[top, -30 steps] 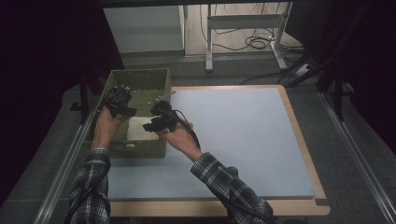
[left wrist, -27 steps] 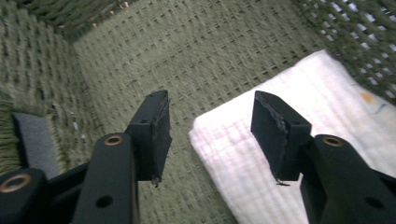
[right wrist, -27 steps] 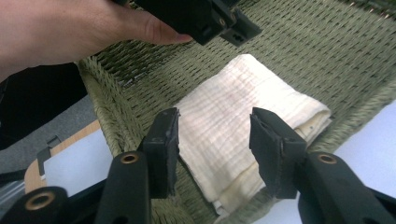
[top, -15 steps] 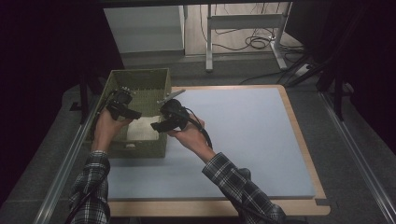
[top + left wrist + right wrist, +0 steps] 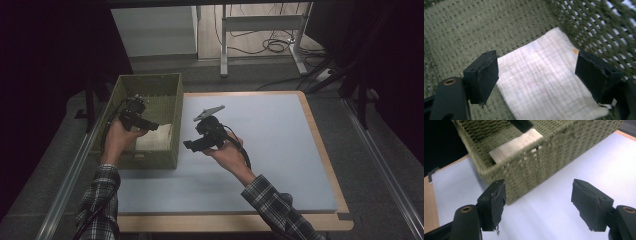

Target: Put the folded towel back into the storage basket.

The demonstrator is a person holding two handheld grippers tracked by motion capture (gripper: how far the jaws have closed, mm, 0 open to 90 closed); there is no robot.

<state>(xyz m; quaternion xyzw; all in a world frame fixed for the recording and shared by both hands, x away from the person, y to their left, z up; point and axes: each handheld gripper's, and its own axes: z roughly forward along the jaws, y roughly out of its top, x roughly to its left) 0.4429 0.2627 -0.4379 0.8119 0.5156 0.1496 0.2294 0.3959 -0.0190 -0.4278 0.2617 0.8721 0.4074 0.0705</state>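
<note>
A folded white cloth lies flat on the floor of a green woven basket at the table's left. My left gripper hangs inside the basket just over the cloth. Its jaws have just been opening; the left gripper stands open, pads clear of the cloth on both sides. My right gripper is outside the basket over the blue mat, pointing back at the basket's wall. The right gripper has also just been opening and holds nothing. The cloth shows past the rim.
The blue mat lies on a wooden tabletop and spreads to the right of the basket. Metal rails run along both table sides. A metal stand and cables sit on the floor beyond.
The right hand drew out of the basket to the right, over the mat. Both grippers' jaws opened wider, and the cloth now lies free in the basket. The left hand stayed put.
</note>
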